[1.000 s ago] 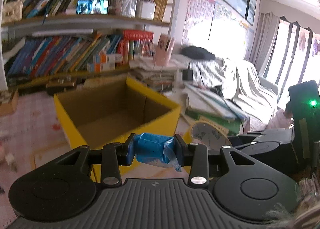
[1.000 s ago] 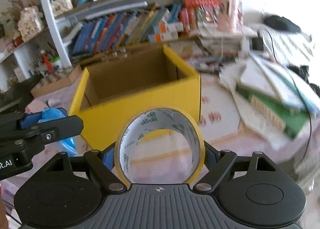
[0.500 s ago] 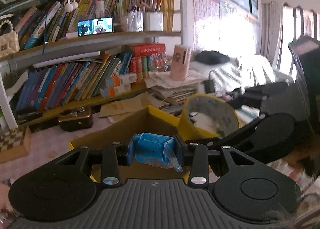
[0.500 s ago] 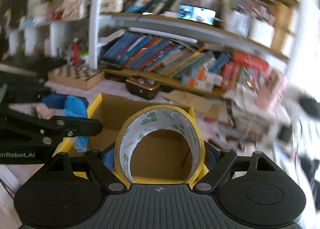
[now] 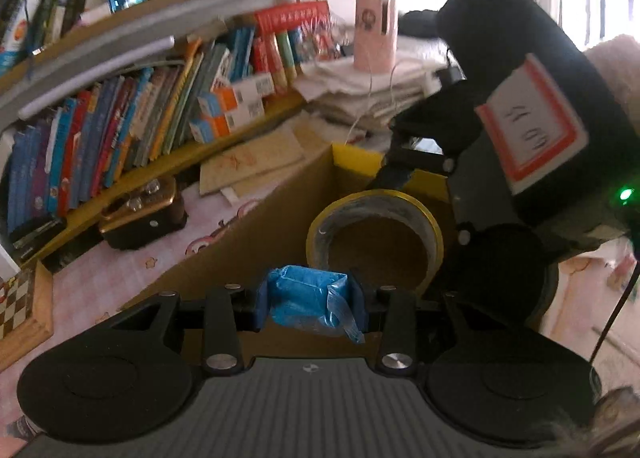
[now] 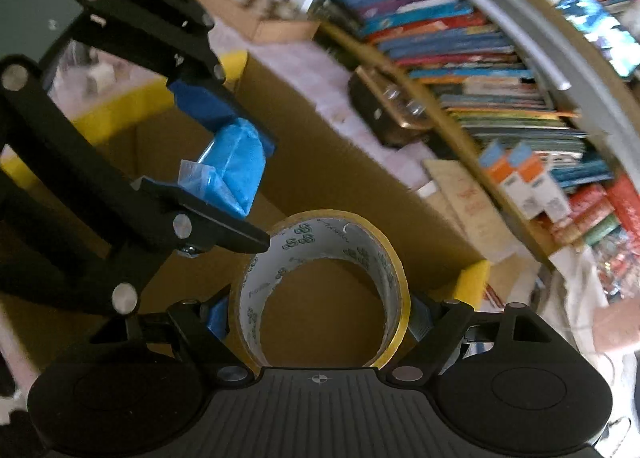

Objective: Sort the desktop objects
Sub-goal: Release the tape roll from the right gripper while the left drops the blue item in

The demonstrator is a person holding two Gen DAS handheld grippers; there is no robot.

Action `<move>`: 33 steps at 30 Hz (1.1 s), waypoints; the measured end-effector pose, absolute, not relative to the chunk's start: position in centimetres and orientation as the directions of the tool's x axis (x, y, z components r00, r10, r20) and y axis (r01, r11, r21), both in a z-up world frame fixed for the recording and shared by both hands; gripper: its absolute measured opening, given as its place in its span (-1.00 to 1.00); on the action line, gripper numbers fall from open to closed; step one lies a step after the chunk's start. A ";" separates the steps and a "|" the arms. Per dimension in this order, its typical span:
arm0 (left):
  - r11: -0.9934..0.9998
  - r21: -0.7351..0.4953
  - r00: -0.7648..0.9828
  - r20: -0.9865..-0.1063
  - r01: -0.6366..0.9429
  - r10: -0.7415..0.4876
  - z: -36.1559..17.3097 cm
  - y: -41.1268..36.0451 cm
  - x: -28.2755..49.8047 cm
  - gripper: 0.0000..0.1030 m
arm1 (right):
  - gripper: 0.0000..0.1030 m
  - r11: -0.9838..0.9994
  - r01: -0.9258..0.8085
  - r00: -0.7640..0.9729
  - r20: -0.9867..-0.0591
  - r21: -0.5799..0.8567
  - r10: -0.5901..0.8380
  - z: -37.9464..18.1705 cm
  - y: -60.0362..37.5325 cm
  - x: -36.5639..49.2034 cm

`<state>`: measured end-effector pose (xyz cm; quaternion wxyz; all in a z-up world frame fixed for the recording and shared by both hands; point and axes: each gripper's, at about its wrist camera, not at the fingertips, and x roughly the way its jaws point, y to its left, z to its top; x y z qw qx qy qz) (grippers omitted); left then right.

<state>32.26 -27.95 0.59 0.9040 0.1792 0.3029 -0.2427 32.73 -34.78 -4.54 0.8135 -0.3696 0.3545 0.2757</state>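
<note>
Hovering over the open yellow cardboard box point(image 5: 352, 155), the left hand-held gripper point(image 5: 310, 300) pinches a crinkly blue plastic packet point(image 5: 306, 298) while, at its two o'clock, the right hand-held gripper point(image 6: 320, 316) clamps a glossy yellow tape roll point(image 6: 320, 242).

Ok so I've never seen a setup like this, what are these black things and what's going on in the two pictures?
No robot here: a person holds one pair of hand-held tongs in each hand, and a camera on each looks forward along its two fingers. The left-hand view shows the left tongs pinching a small blue packet. The right-hand view shows the right tongs clamped on a roll of yellow tape. Each view also catches the other hand's tongs. Both hang over an open yellow cardboard box; its inside looks bare where visible. Behind it are bookshelves and piles of paper. Both items probably go into the box.
</note>
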 end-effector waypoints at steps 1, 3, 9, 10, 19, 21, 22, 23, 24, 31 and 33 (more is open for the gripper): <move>0.818 0.183 0.695 -0.645 0.546 -0.319 0.2 -28.1 32.7 -0.29 | 0.64 0.566 -0.716 0.591 -0.786 -0.408 0.181 -5.0 -34.8 33.1; 0.815 0.193 0.683 -0.666 0.546 -0.300 -0.6 -28.3 33.4 -0.29 | 0.64 0.542 -0.734 0.570 -0.806 -0.410 0.162 -5.9 -34.4 33.8; 0.814 0.176 0.651 -0.701 0.554 -0.291 -1.6 -28.2 34.9 -0.19 | 0.64 0.546 -0.747 0.528 -0.838 -0.379 0.139 -6.8 -33.9 34.9; 0.811 0.177 0.642 -0.711 0.558 -0.287 -1.7 -28.3 35.1 -0.19 | 0.64 0.543 -0.745 0.526 -0.842 -0.387 0.122 -7.0 -33.8 34.8; 0.811 0.204 0.639 -0.727 0.549 -0.249 -1.9 -28.0 37.1 -0.19 | 0.64 0.593 -0.693 0.511 -0.860 -0.409 0.003 -8.1 -33.7 34.5; 0.811 0.201 0.636 -0.730 0.549 -0.250 -1.9 -28.0 37.5 -0.17 | 0.64 0.594 -0.689 0.515 -0.857 -0.415 -0.002 -8.1 -33.7 34.3; 0.811 0.200 0.635 -0.731 0.549 -0.250 -1.9 -28.0 37.5 -0.14 | 0.65 0.593 -0.684 0.524 -0.852 -0.425 -0.006 -8.0 -33.7 34.3; 0.809 0.204 0.637 -0.729 0.551 -0.250 -1.9 -28.1 37.5 0.00 | 0.67 0.595 -0.673 0.540 -0.842 -0.439 -0.010 -7.9 -33.6 34.3; 0.805 0.216 0.645 -0.723 0.552 -0.249 -1.8 -28.2 37.4 0.27 | 0.75 0.601 -0.662 0.552 -0.834 -0.447 -0.012 -7.8 -33.6 34.5; 0.835 0.256 0.720 -0.658 0.487 -0.218 -0.8 -27.7 35.9 0.80 | 0.92 0.634 -0.626 0.608 -0.793 -0.453 0.033 -6.4 -34.2 34.1; 0.843 0.253 0.737 -0.638 0.474 -0.223 -0.3 -27.2 35.1 0.89 | 0.92 0.647 -0.611 0.627 -0.778 -0.457 0.042 -5.6 -34.5 33.8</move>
